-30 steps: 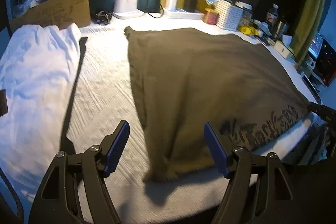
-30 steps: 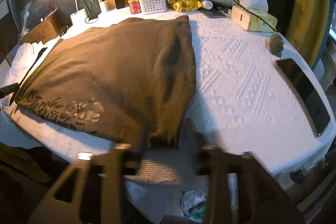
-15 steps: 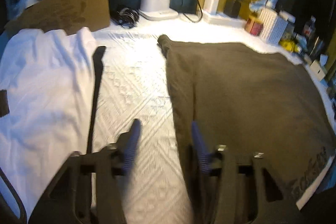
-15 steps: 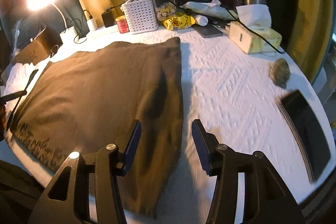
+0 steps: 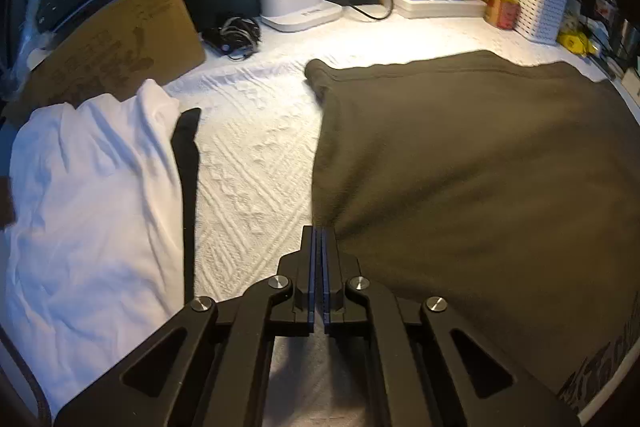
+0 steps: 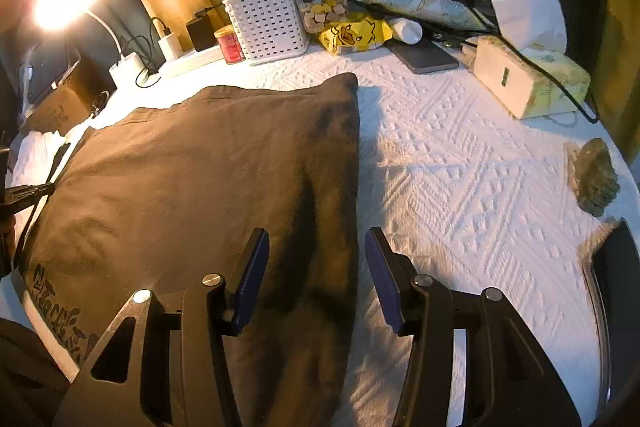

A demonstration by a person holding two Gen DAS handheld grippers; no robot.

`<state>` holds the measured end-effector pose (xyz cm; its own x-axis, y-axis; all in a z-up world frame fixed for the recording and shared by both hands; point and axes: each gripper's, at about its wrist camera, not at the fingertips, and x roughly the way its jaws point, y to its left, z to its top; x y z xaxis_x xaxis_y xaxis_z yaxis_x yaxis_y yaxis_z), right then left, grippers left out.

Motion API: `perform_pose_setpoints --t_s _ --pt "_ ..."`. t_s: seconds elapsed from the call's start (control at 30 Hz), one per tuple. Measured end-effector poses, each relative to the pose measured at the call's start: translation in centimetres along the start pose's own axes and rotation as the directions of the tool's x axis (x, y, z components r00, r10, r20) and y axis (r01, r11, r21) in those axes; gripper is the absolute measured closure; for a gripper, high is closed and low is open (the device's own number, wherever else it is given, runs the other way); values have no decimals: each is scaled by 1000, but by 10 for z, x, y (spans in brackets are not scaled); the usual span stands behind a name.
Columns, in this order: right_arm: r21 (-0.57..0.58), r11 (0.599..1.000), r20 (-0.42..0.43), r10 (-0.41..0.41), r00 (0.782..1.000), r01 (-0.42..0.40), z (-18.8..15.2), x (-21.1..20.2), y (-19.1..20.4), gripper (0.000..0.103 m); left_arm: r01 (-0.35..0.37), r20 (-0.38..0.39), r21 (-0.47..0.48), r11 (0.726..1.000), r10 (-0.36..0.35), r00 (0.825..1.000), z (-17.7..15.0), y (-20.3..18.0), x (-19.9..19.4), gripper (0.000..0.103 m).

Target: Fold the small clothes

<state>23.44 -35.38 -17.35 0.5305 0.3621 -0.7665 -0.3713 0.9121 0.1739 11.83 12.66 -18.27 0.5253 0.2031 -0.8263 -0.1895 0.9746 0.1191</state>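
A dark olive-brown garment [image 5: 480, 167] lies flat on the white textured cover; it also shows in the right wrist view [image 6: 208, 179], with printed lettering near its lower edge. My left gripper [image 5: 319, 239] is shut, its tips at the garment's left edge; cloth looks pinched and bunched there. Its tip shows at the garment's left side in the right wrist view [image 6: 28, 193]. My right gripper [image 6: 316, 255] is open and straddles the garment's right edge, one finger over the cloth and one over the cover.
A white garment [image 5: 88, 195] with a black strip lies left. A cardboard box [image 5: 108, 47], lamp base [image 5: 296, 3], power strip, red jar and white basket [image 6: 268, 23] line the back. A tissue box [image 6: 532, 83], phone and dark tablet [image 6: 620, 287] lie right.
My left gripper moved forward along the garment's left edge and closed from open to shut. My right gripper moved forward over the right edge and stays open.
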Motion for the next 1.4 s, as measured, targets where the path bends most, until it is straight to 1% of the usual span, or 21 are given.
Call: perform_pose_setpoints --t_s 0.07,0.13,0.17,0.27,0.3,0.37,0.43,0.47,0.5,0.6,0.63,0.67,0.7,0.73,0.8,0.9,1.0,1.07,1.23,1.3,1.4 --pt "-15 1000 -18 -1 1000 1 1 4 1 50 -1 -3 10 1000 1 1000 0 -1 3 102" --pt "-28 1000 -26 -13 1000 12 1 6 1 50 12 -2 -19 1000 -12 1000 1 3 4 101" --pt "-28 999 -27 -16 1000 15 0 6 1 50 12 1 -36 999 -12 1000 1 5 3 97" --pt "-19 999 -23 -31 999 31 -2 6 2 50 -10 8 -83 997 11 1000 -3 14 0 96" --pt "-12 999 -18 -42 999 42 -3 5 2 50 -11 4 -92 996 11 1000 -4 16 0 94" --pt "3 998 -8 -64 998 64 -5 2 5 50 -1 5 -93 996 1 1000 -5 20 -1 84" --pt "11 996 1 -92 996 92 -7 -2 7 50 18 28 -80 997 -16 999 -4 21 -7 52" --pt "22 994 6 -110 994 110 -8 -4 8 50 33 42 -79 996 -29 999 -3 22 -9 47" --pt "33 992 9 -121 993 121 -8 -7 9 50 55 61 -82 995 -50 997 -2 23 -13 43" --pt "64 988 23 -144 989 143 -13 -20 14 49 105 94 -70 992 -98 991 2 20 -21 43" --pt "67 987 23 -150 988 148 -15 -23 16 43 120 106 -63 991 -113 988 4 16 -23 42" --pt "71 985 19 -157 987 155 -19 -27 19 32 138 118 -55 989 -131 984 5 12 -26 41" --pt "73 985 15 -159 987 158 -22 -29 20 27 156 127 -48 987 -149 981 6 7 -28 36" --pt "70 984 8 -165 986 164 -26 -31 23 23 175 136 -41 984 -168 976 6 2 -31 27" --pt "58 983 -2 -173 985 173 -32 -36 29 23 203 157 -22 979 -198 968 5 -9 -37 18" --pt "45 983 -11 -178 984 178 -39 -44 34 23 246 168 -4 969 -242 956 -2 -26 -45 18" --pt "26 984 -11 -178 984 178 -47 -54 43 23 283 180 -6 959 -277 944 -11 -39 -52 18" --pt "26 983 -4 -180 984 180 -55 -62 48 23 324 183 -16 946 -316 931 -17 -47 -55 18" --pt "38 986 -20 -162 987 163 -79 -74 56 23 361 183 -10 933 -353 918 -30 -64 -64 18" --pt "40 986 -35 -160 987 161 -90 -77 58 23 359 189 -1 933 -352 917 -33 -69 -68 18" --pt "62 986 -50 -153 987 156 -103 -82 60 23 300 209 17 954 -297 932 -36 -74 -75 18"
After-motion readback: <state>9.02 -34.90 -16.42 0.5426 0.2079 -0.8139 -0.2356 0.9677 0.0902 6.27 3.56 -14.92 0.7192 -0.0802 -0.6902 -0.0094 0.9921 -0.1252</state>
